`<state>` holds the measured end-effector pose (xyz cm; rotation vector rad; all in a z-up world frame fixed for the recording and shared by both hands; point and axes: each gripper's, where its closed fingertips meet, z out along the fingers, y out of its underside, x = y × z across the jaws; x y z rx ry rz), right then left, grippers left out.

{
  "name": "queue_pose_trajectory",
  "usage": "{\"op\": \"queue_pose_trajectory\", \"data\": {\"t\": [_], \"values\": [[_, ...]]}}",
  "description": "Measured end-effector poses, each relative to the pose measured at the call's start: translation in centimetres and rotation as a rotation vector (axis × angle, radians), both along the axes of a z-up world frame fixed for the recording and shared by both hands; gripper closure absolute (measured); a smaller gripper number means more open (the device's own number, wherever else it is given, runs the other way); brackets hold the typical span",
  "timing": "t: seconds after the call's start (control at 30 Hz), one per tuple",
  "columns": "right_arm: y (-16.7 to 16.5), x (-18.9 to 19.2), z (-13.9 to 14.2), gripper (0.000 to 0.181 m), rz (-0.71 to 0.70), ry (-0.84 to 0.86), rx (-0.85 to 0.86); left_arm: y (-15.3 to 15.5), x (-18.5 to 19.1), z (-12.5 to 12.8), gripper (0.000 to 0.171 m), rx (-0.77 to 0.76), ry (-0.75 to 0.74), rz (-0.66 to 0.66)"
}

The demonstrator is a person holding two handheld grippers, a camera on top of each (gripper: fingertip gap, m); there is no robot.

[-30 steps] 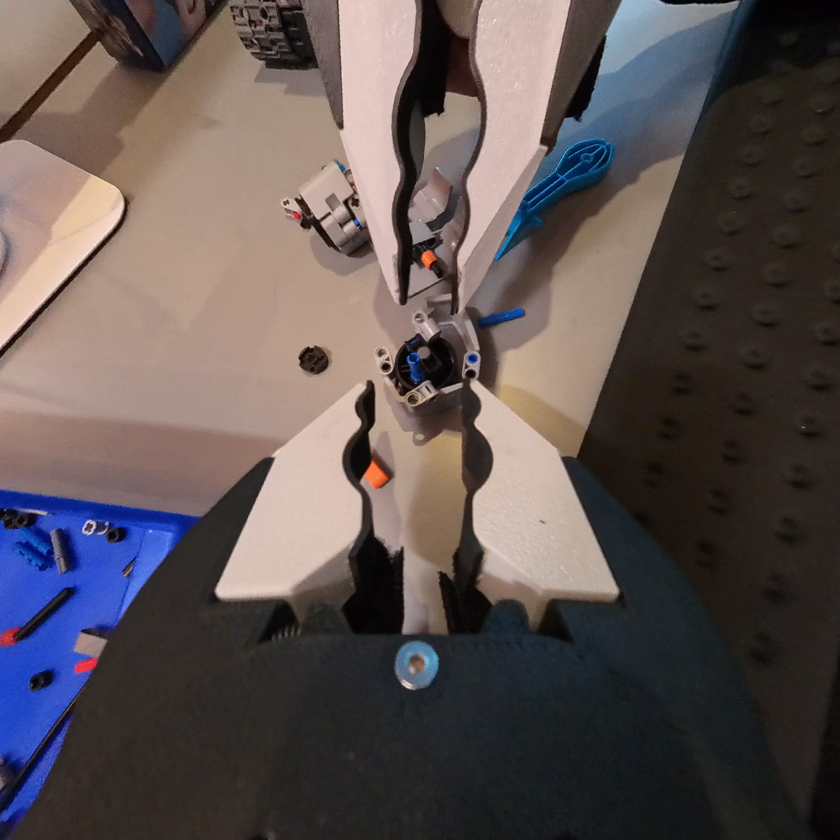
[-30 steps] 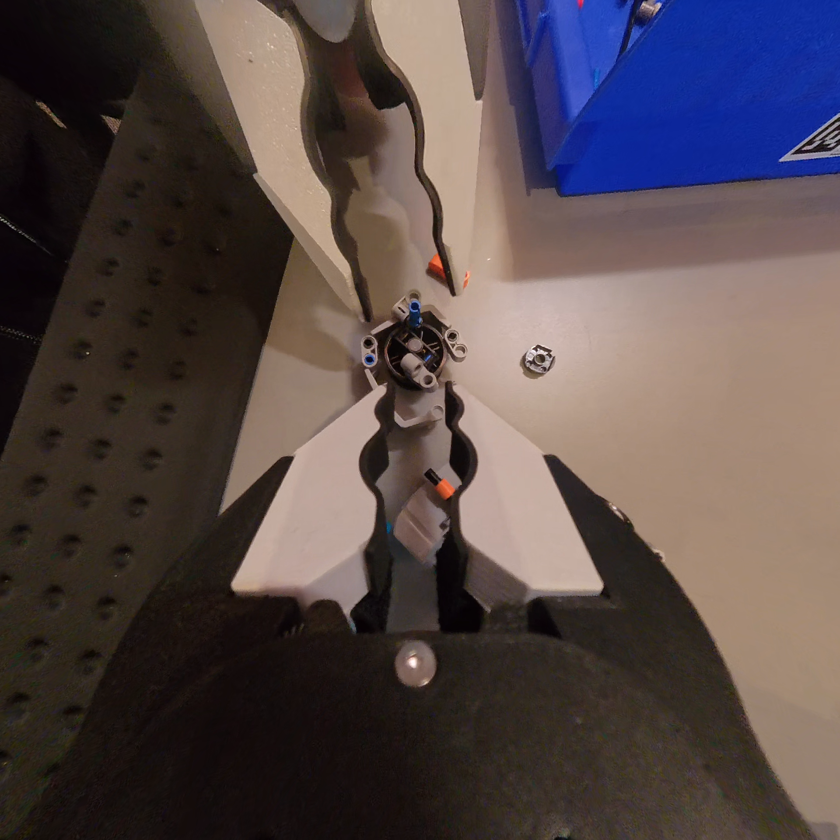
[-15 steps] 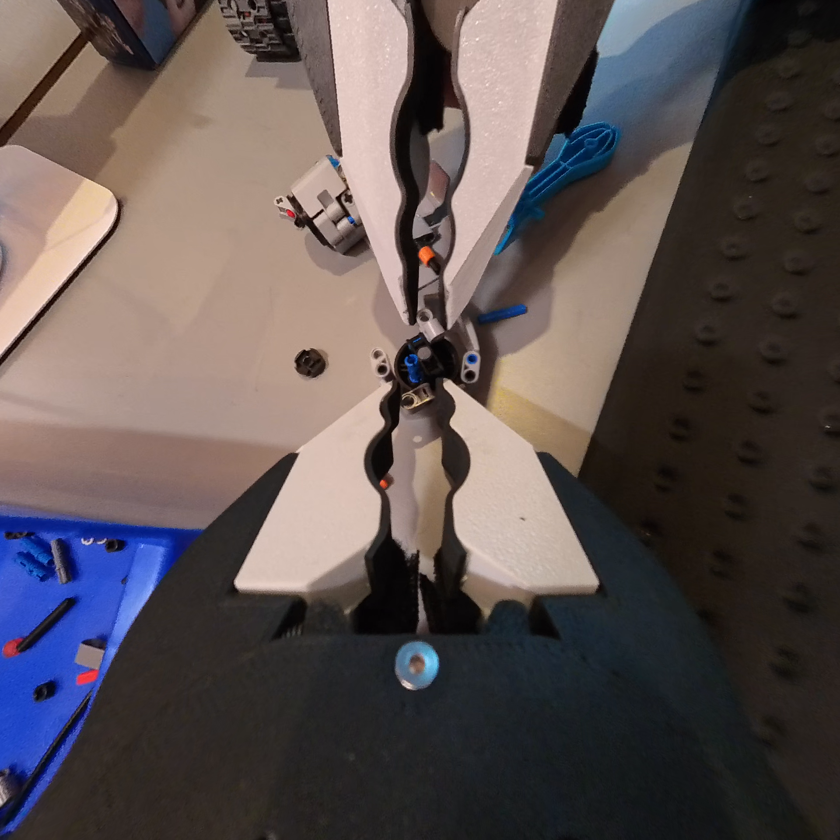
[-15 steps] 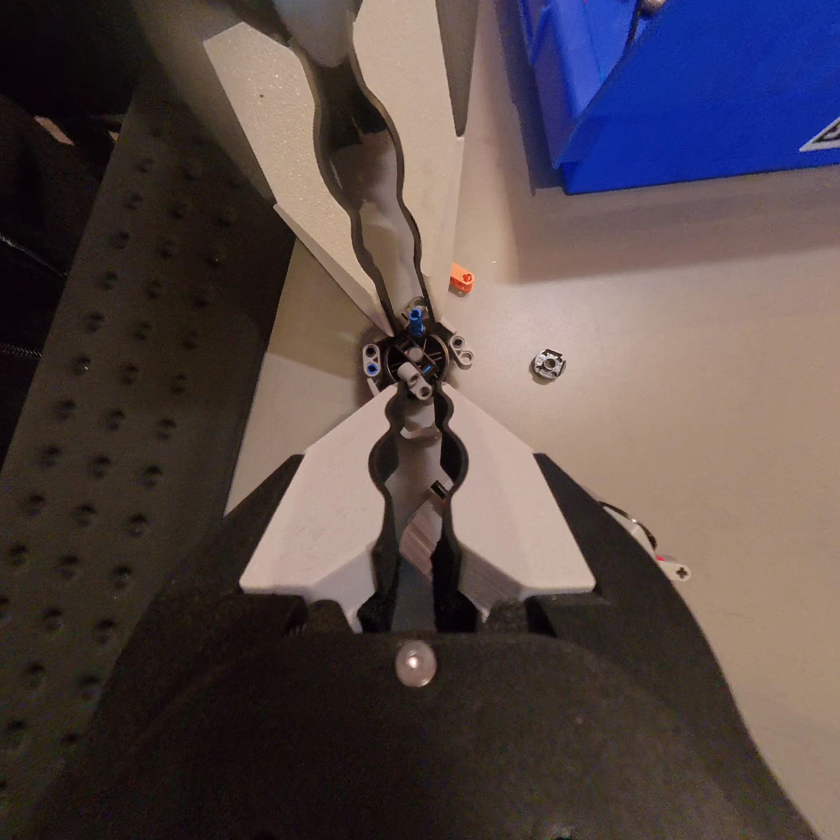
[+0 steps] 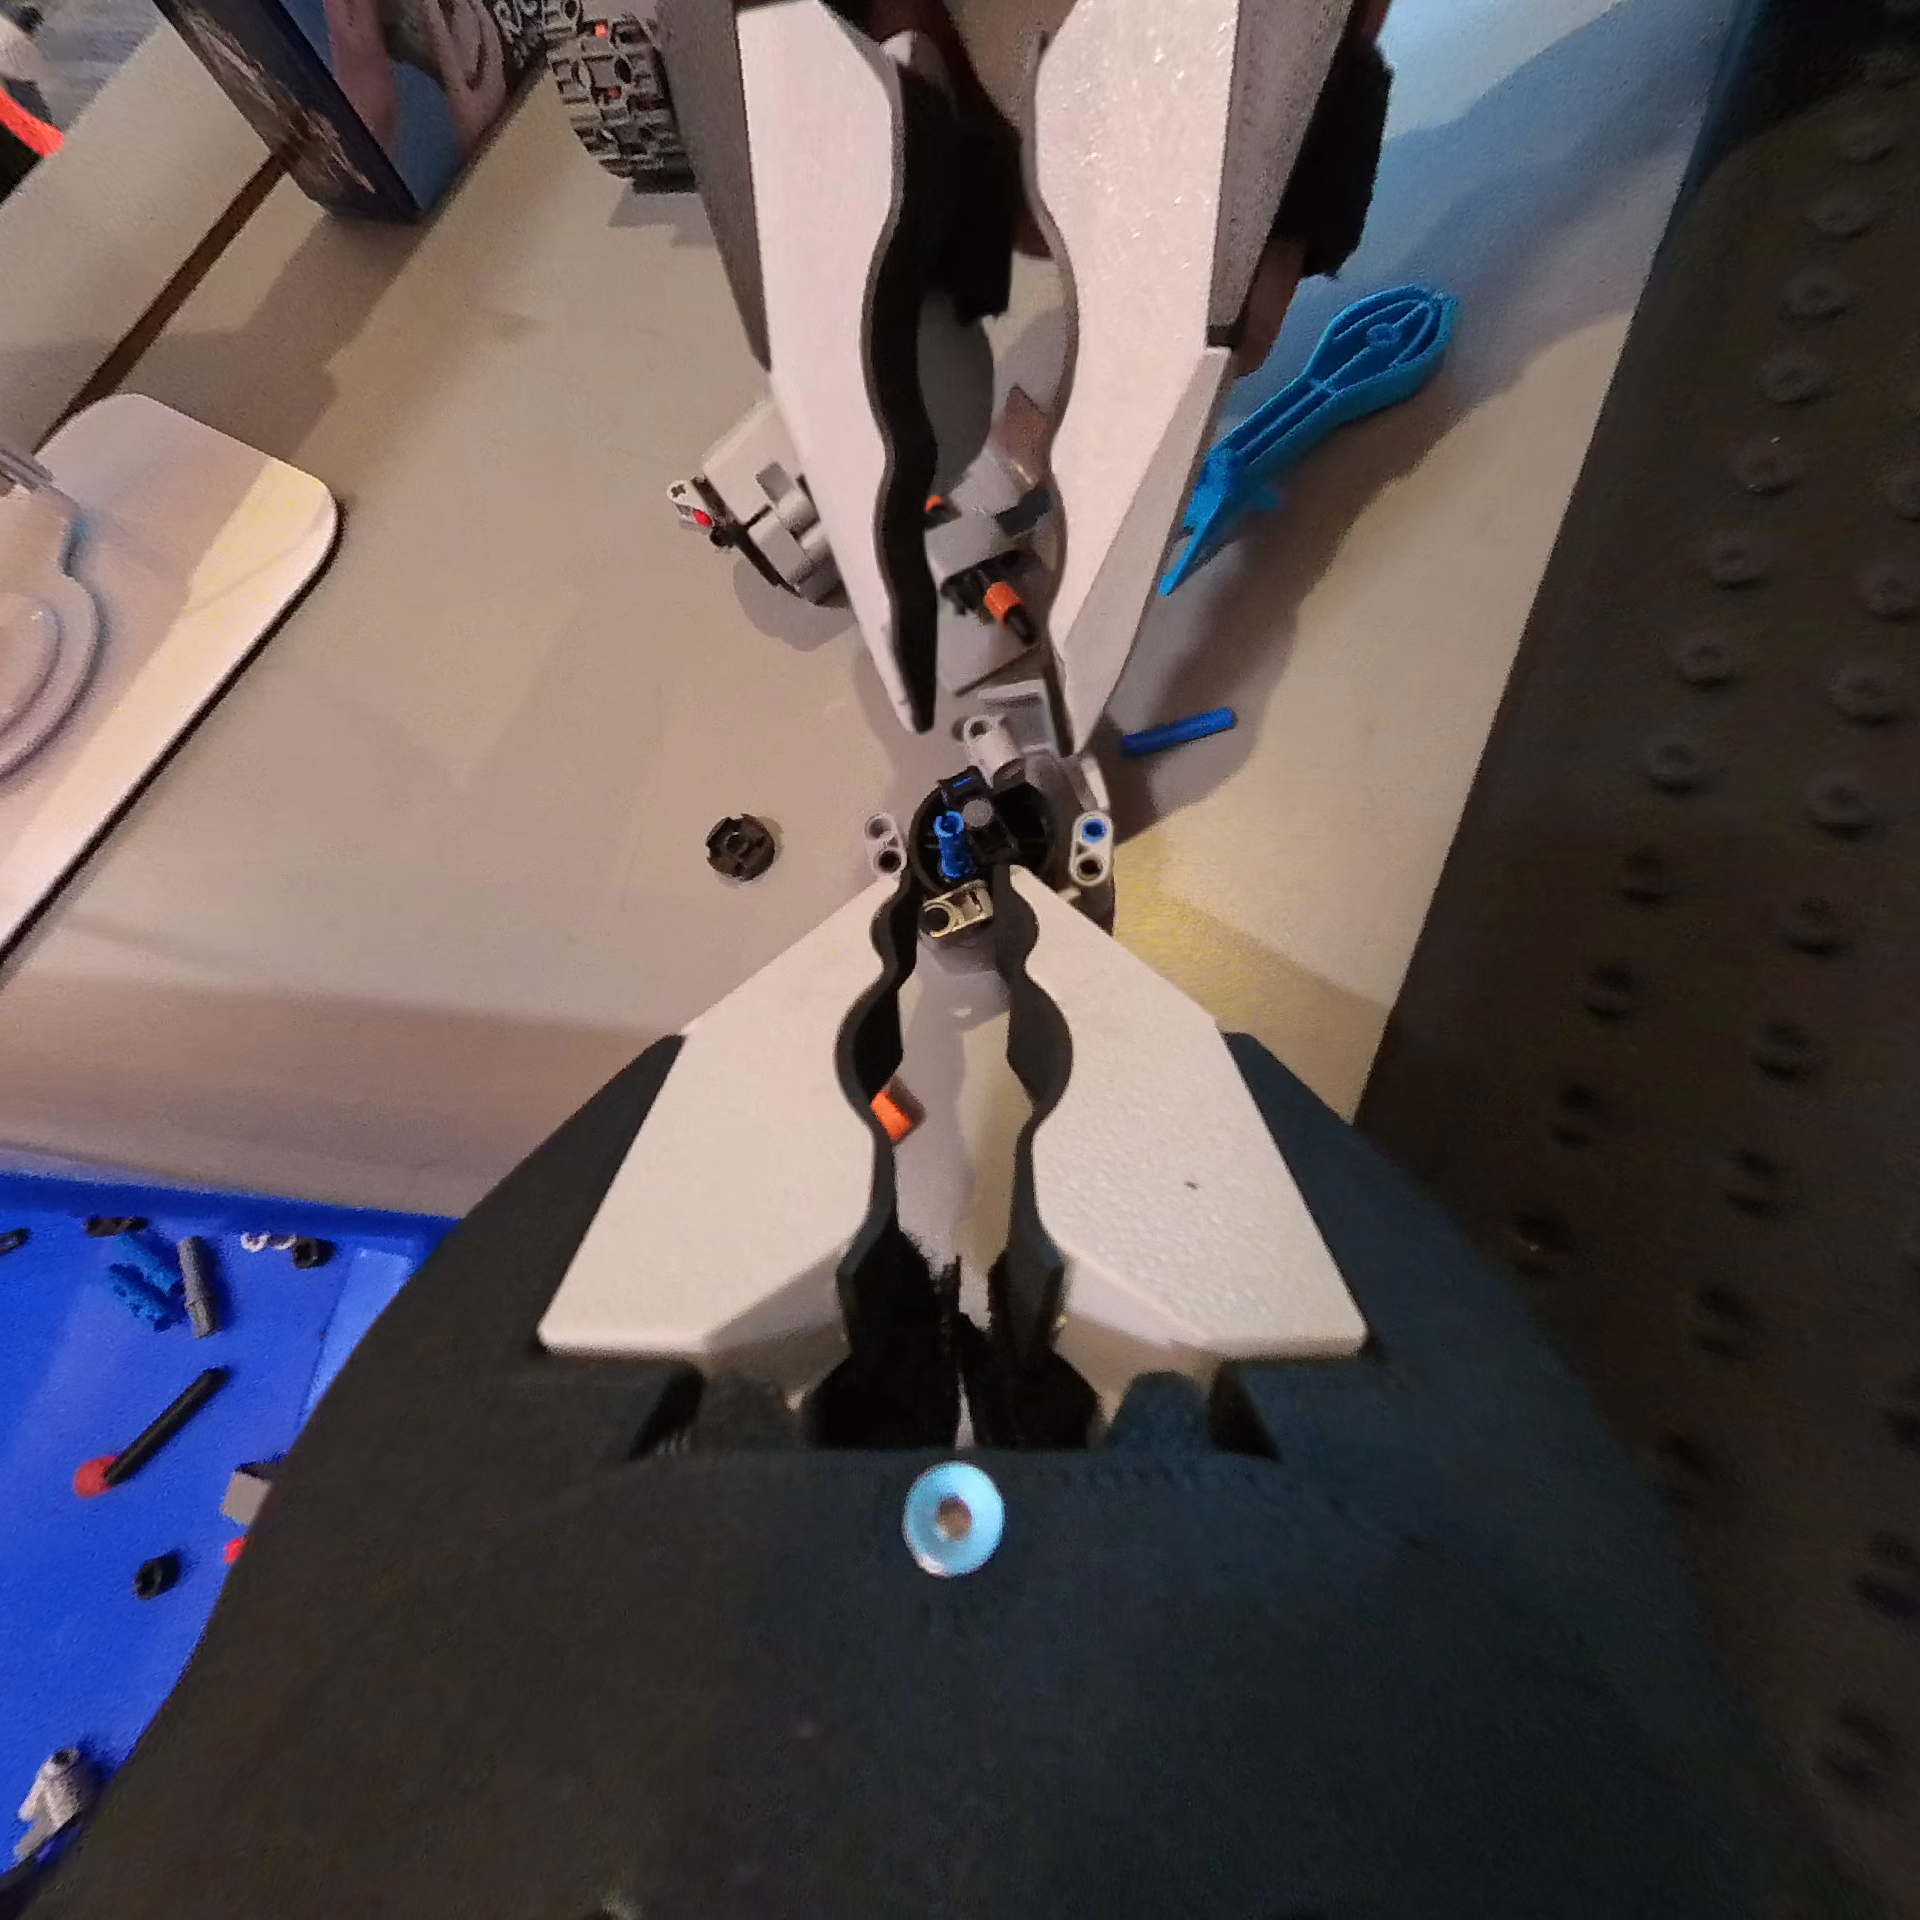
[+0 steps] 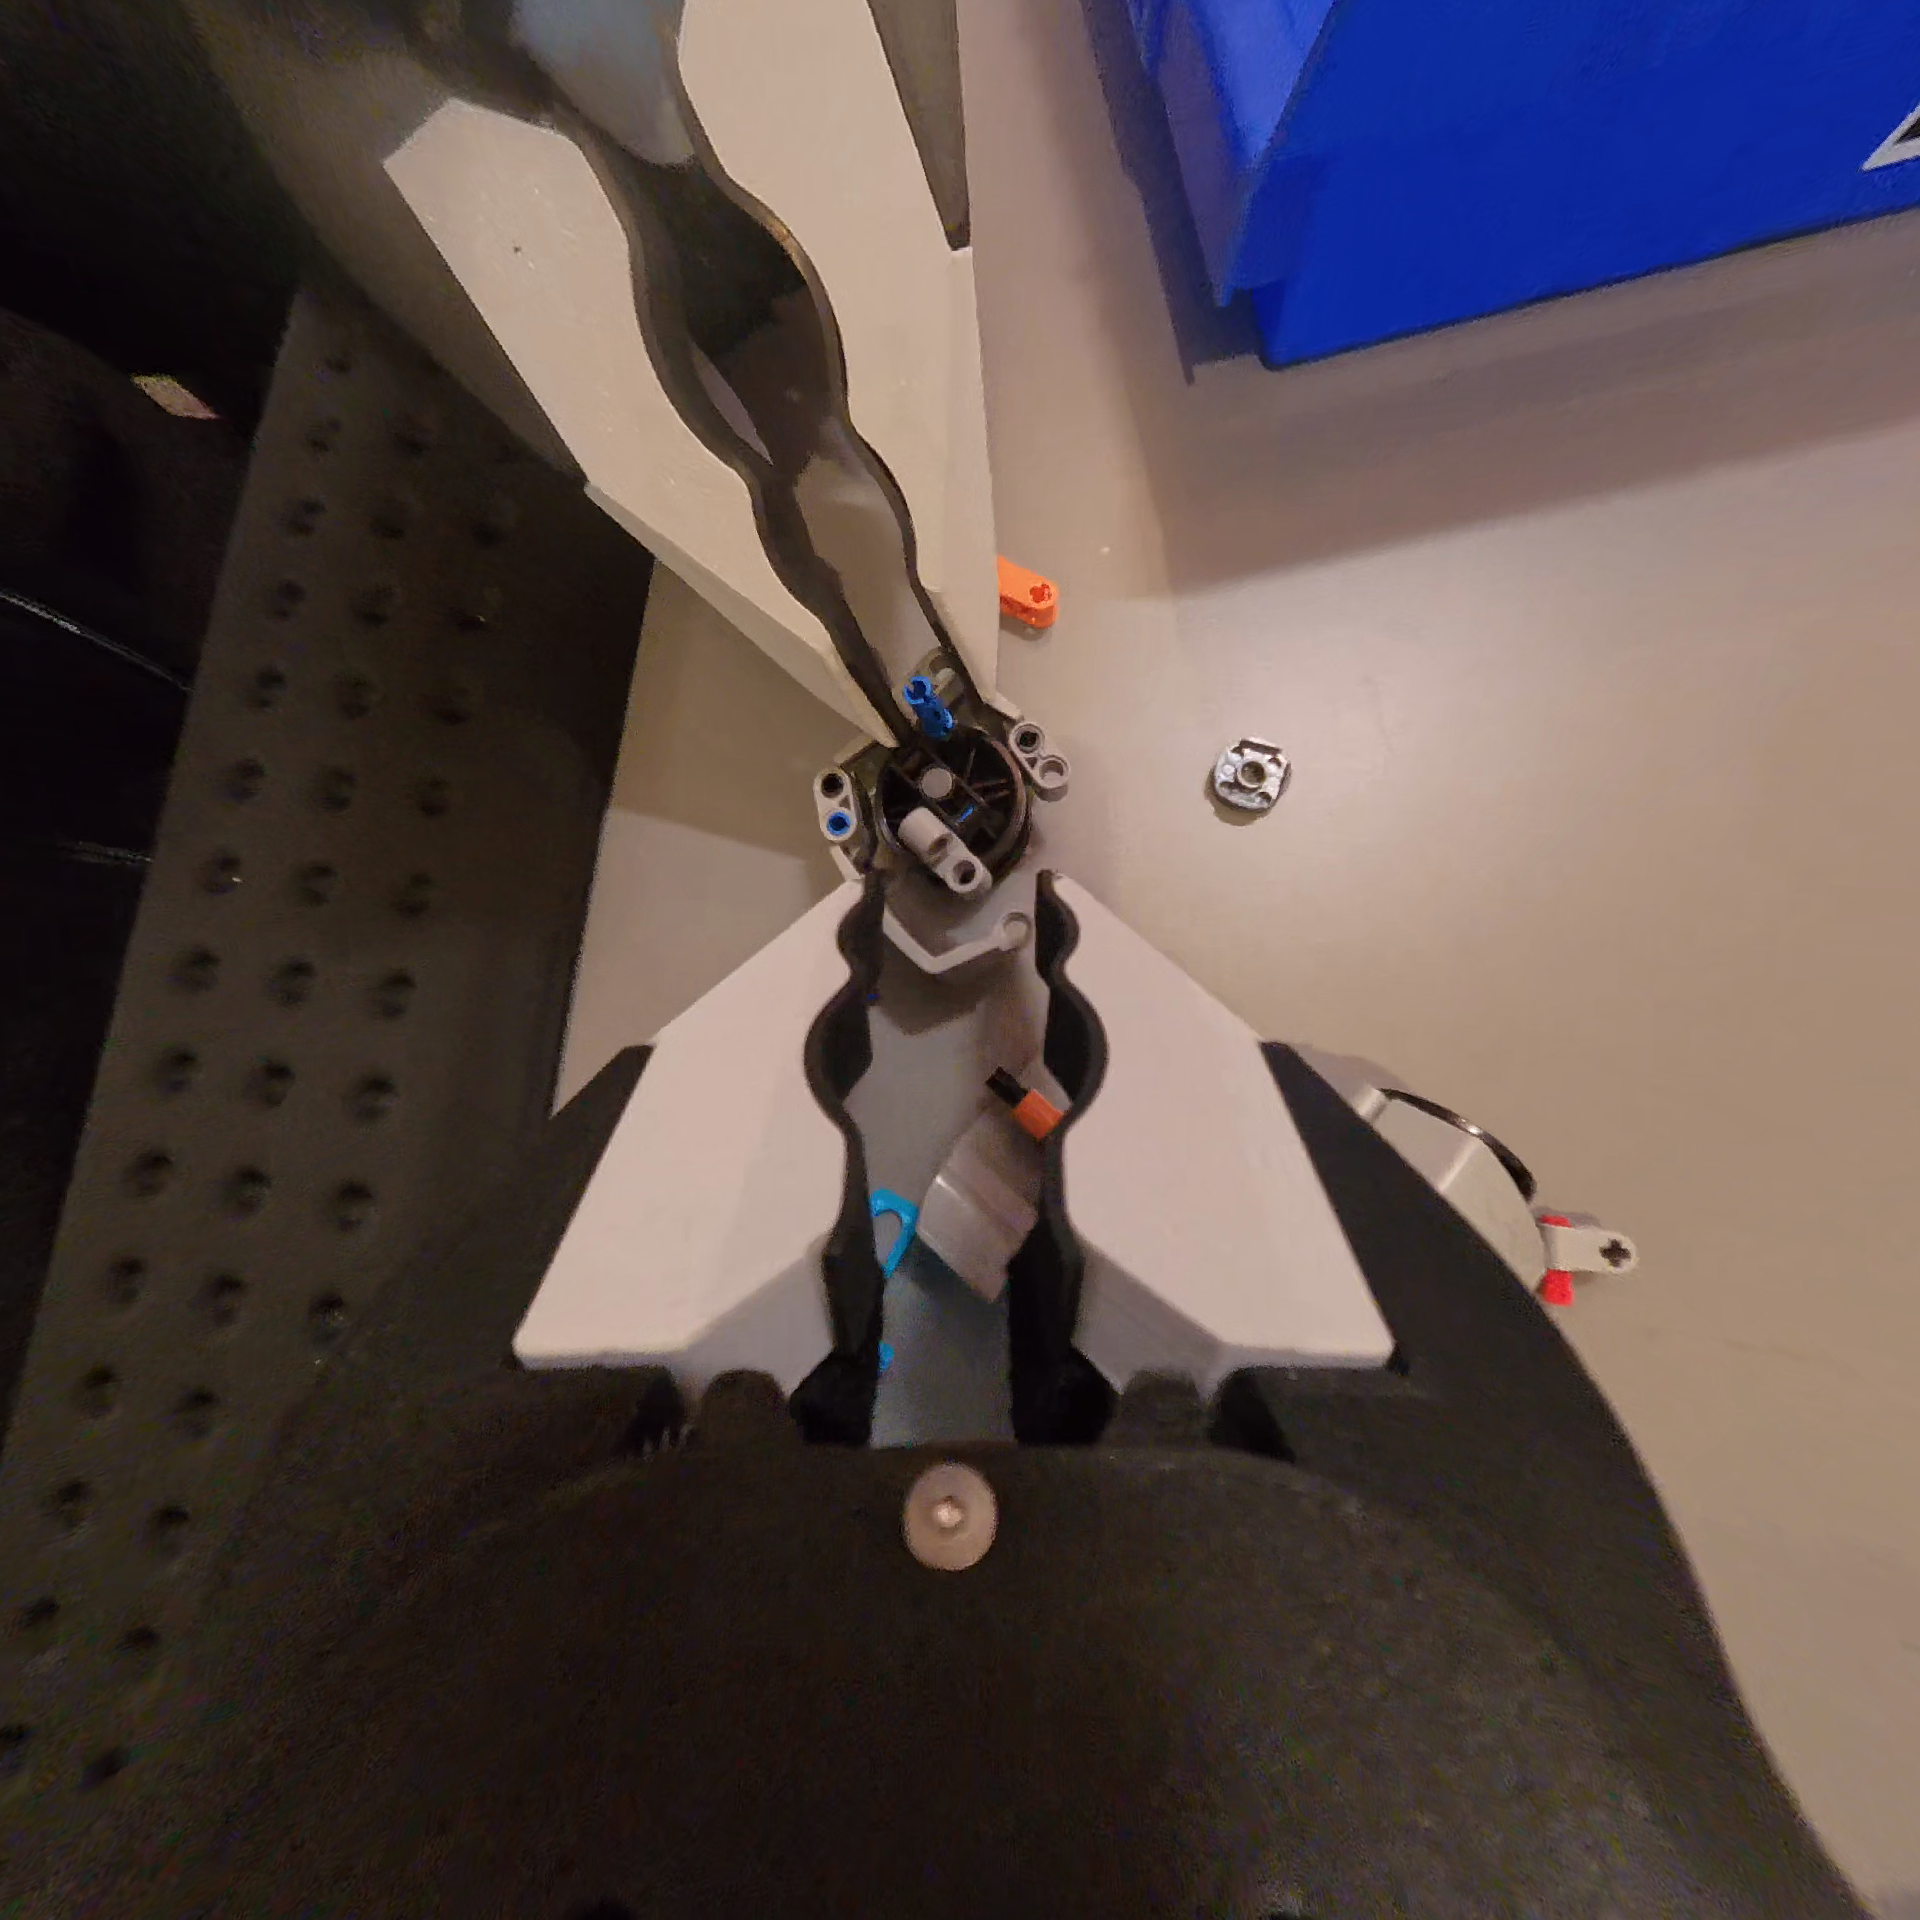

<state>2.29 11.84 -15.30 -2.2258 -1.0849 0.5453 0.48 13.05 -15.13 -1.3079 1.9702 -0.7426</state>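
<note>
Two tools meet nose to nose over one small brick assembly (image 5: 1034, 831), a black round hub in a grey frame that lies on the desk (image 5: 468, 727) directly between their tips. The left tool (image 5: 958, 894) comes at it from the near side in its own view. Its jaws are drawn almost together, with only a thin gap, and seem to pinch a small tan connector (image 5: 958, 914) on the assembly's near edge. An upright blue pin (image 5: 951, 840) stands just beyond it. The right tool (image 6: 954, 896) comes from the opposite side. Its jaws are set a little wider, and the grey end of the frame fills the gap so that both fingers appear to bear on it. The assembly's length therefore runs along the line joining the two tools, each about equally near. An orange connector (image 6: 1029, 605) lies just beside the left tool. A grey round piece (image 6: 1252, 774) lies apart on bare desk. A loose blue rod (image 5: 1176, 730) rests near the right tool's tips. The blue bin (image 6: 1558, 156) stands well apart.
</note>
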Motion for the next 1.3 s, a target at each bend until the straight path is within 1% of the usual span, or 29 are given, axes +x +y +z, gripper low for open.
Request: {"op": "queue_pose_trajectory", "data": {"t": [0.1, 0.2, 0.37, 0.53, 0.6, 0.77, 0.83, 0.97, 1.03, 1.13, 1.3], "values": [[0.0, 0.0, 0.7, 0.156, -0.010, -0.022, 0.030, 0.2, 0.1, 0.1, 0.160, 0.047, -0.011, 0.018], [0.0, -0.3, 1.4, 0.158, -0.022, -0.040, 0.061, 0.0, 0.3, 0.3, 0.160, 0.057, -0.031, 0.023], [0.1, -0.2, 0.7, 0.169, -0.013, -0.120, 0.097, -0.1, 0.4, 0.5, 0.161, 0.082, -0.048, 0.019], [0.2, -0.4, 0.4, 0.171, -0.012, -0.112, 0.097, -0.1, 0.3, 0.5, 0.161, 0.085, -0.050, 0.018], [0.2, -0.4, 0.4, 0.176, -0.010, -0.113, 0.098, -0.2, 0.2, 0.3, 0.164, 0.071, -0.043, 0.010], [0.2, -0.3, 0.5, 0.175, -0.004, -0.118, 0.109, -0.3, 0.2, 0.1, 0.163, 0.053, -0.035, 0.007], [0.2, -0.2, 0.7, 0.170, -0.007, -0.118, 0.113, -0.2, 0.1, 0.0, 0.160, 0.053, -0.037, 0.010], [0.1, 0.2, 1.1, 0.168, -0.010, -0.114, 0.114, 0.1, -0.1, 0.4, 0.144, 0.030, -0.054, 0.027], [0.0, 0.4, 1.0, 0.165, -0.005, -0.112, 0.101, 0.2, -0.3, 0.5, 0.139, 0.002, -0.053, 0.025], [-0.2, 0.6, 0.5, 0.162, 0.001, -0.120, 0.082, 0.3, -0.6, 0.3, 0.140, -0.018, -0.041, 0.029], [-0.1, 0.5, 0.6, 0.161, 0.013, -0.112, 0.097, 0.2, -0.5, 0.1, 0.147, -0.019, -0.039, 0.022]]}}
